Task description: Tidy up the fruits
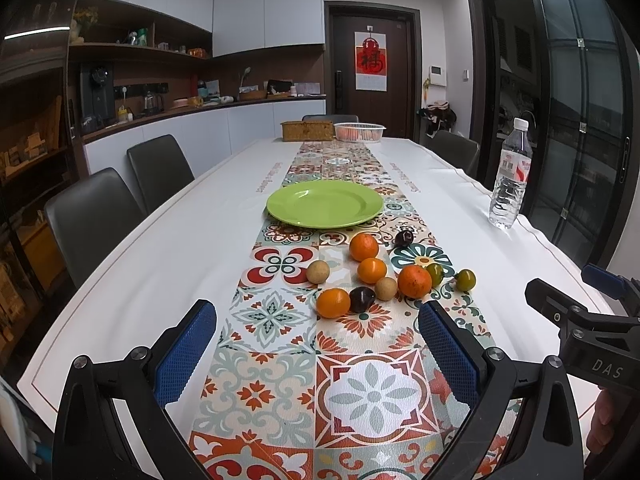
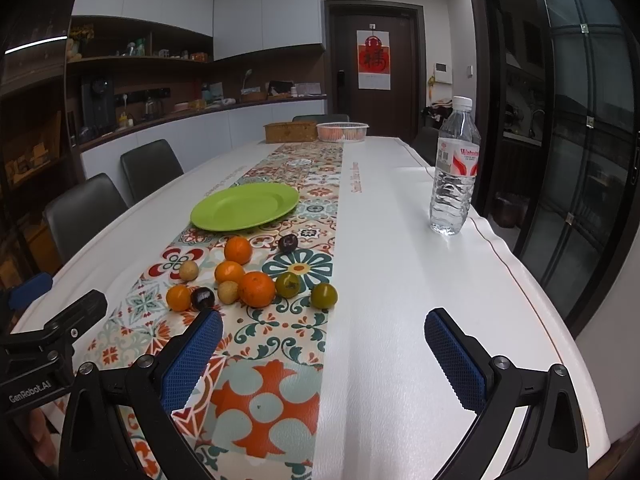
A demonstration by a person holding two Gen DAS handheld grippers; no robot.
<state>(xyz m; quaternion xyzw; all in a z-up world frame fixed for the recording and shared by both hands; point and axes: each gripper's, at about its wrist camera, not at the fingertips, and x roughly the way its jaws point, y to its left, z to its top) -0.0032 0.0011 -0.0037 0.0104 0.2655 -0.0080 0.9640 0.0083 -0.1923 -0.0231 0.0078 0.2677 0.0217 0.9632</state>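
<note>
An empty green plate (image 1: 325, 203) (image 2: 245, 205) lies on the patterned table runner. In front of it sits a loose cluster of fruit: several oranges (image 1: 414, 281) (image 2: 257, 289), two tan round fruits (image 1: 318, 271) (image 2: 188, 271), two dark purple fruits (image 1: 362, 299) (image 2: 202, 297), and two green tomatoes (image 1: 465, 279) (image 2: 324, 295). My left gripper (image 1: 318, 356) is open, low over the runner just short of the nearest orange (image 1: 333, 302). Open too, my right gripper (image 2: 323, 360) hovers to the right of the cluster, its left fingertip (image 2: 200, 350) close to the dark fruit.
A clear water bottle (image 1: 510, 176) (image 2: 454, 168) stands near the table's right edge. A wicker box (image 1: 307, 130) and a white basket (image 1: 359, 132) sit at the far end. Dark chairs (image 1: 160, 168) line the left side. White tablecloth (image 2: 400, 280) stretches right of the runner.
</note>
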